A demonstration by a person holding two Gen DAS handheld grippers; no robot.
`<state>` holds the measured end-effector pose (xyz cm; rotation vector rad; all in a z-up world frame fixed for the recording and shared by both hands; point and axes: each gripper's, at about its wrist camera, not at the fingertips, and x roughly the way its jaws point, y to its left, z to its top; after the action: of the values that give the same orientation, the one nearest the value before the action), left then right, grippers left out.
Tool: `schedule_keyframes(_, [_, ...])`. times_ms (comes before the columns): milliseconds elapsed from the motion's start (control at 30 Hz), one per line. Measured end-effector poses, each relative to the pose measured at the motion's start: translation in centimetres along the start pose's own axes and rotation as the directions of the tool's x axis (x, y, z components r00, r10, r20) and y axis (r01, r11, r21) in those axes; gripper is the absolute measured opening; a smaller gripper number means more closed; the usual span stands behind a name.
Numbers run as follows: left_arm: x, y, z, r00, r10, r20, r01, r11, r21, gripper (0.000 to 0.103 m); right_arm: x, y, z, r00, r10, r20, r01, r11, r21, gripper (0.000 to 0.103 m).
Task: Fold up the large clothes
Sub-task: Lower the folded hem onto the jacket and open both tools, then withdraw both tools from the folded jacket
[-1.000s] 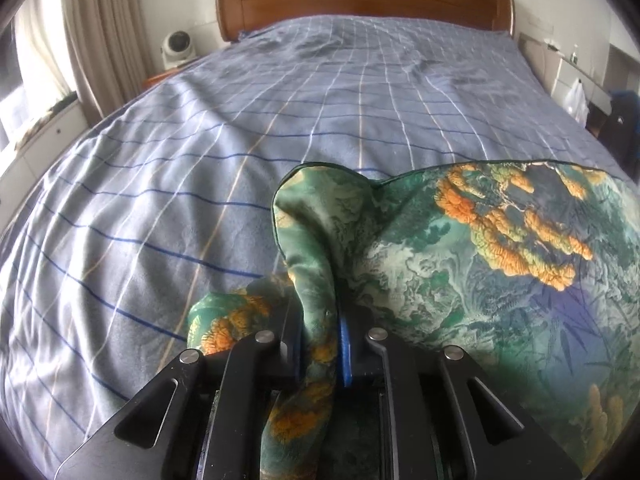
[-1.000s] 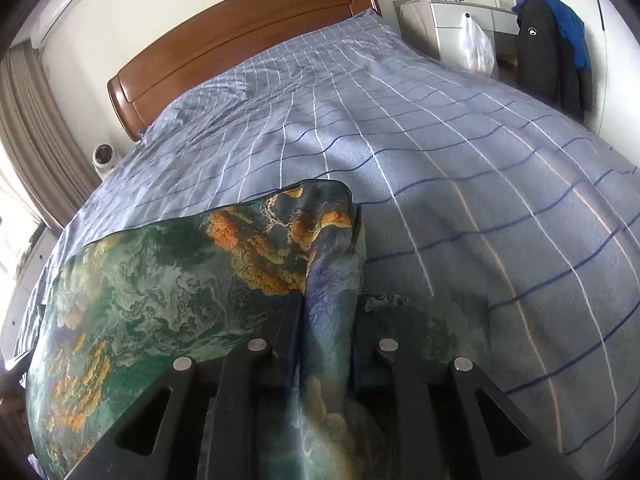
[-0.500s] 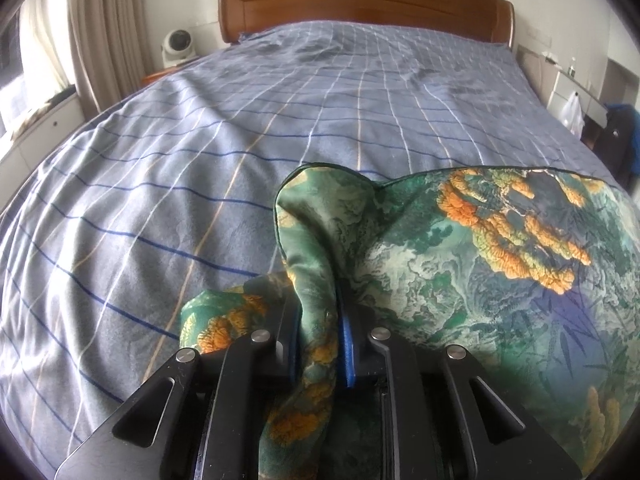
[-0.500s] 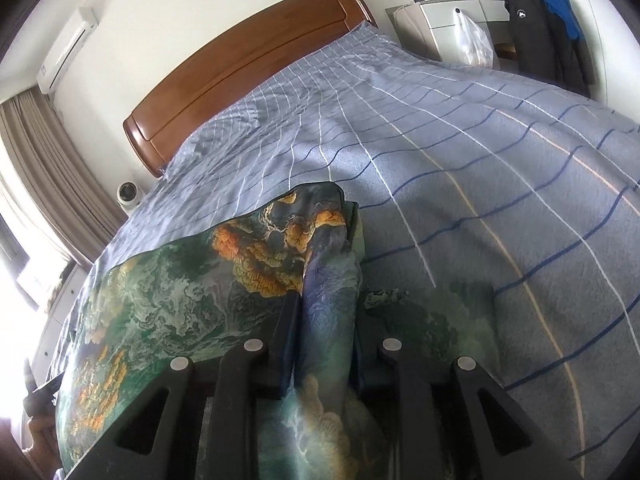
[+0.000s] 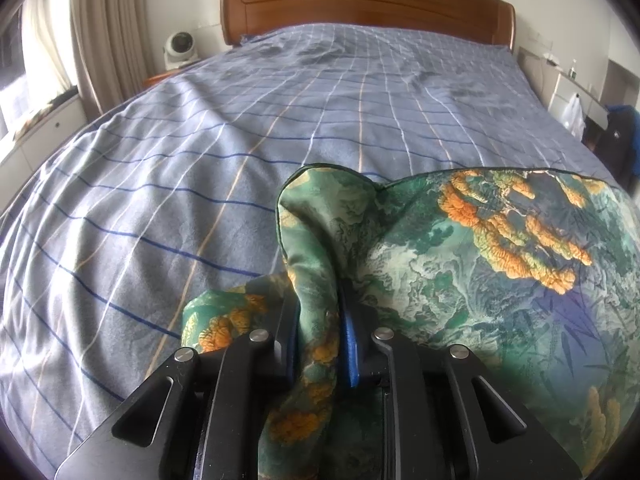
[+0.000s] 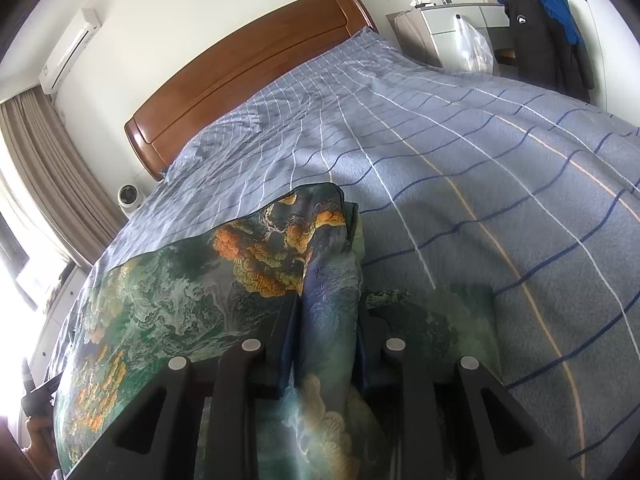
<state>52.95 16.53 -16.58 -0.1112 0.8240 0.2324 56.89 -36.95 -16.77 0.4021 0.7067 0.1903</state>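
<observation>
Green silk garment is clamped between both jaw pairs, left gripper and right gripper; keep the span between them taut and level over the bed.

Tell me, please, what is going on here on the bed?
A person is folding a green printed cloth over a bed with a blue checked bedspread. The left gripper and the right gripper are each shut on a bunched corner of it, and the cloth spans between them above the bedspread. The fold is not yet laid down.
</observation>
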Motion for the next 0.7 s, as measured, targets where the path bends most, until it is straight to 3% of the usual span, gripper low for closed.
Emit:
schedule_keyframes(167, [-0.1,-0.4,0.1,1.0,0.022,0.0,-0.022,1.0,0.01,0.022,-0.2,-0.1,0.0,1.0,0.007,0.011,-0.007,1.0,0.007,0.028])
schedule_keyframes(233, [-0.2,-0.6,0.0,0.999,0.044,0.003,-0.044,0.999,0.018,0.027,-0.2,-0.1,-0.1,1.0,0.008,0.01,-0.008,1.0,0.006,0.029])
schedule_keyframes(267, [-0.3,-0.7,0.0,0.998,0.069,0.009,-0.069,0.997,0.022,0.036,-0.2,0.0,-0.1,1.0,0.007,0.01,-0.007,1.0,0.004,0.031])
schedule_keyframes(300, [-0.5,-0.9,0.0,0.994,0.11,0.02,-0.111,0.994,0.024,0.048,-0.2,-0.1,-0.1,1.0,0.006,0.012,-0.006,1.0,0.001,0.035])
schedule_keyframes(333, [-0.7,-1.0,0.0,0.989,0.143,0.028,-0.143,0.989,0.023,0.054,-0.3,0.0,-0.1,1.0,0.003,0.013,-0.003,1.0,-0.004,0.037])
schedule_keyframes(400, [-0.8,-1.2,0.2,0.977,0.212,0.025,-0.213,0.977,0.022,0.07,-0.5,0.3,-0.2,1.0,-0.008,0.019,0.009,1.0,-0.019,0.05])
schedule_keyframes(533, [-1.9,-0.5,2.2,0.974,0.222,-0.046,-0.222,0.975,0.015,0.074,-0.7,1.5,0.5,0.999,-0.043,-0.026,0.042,0.997,-0.066,0.073])
schedule_keyframes(633, [-6.0,-0.9,3.4,0.978,0.206,0.039,-0.207,0.978,0.024,0.079,-3.1,2.3,1.7,0.995,-0.097,-0.009,0.096,0.992,-0.079,0.077])
schedule_keyframes(700, [-8.8,-2.0,3.8,0.978,0.18,0.102,-0.184,0.982,0.034,0.09,-6.2,2.6,2.3,0.987,-0.15,0.052,0.152,0.987,-0.048,0.083])
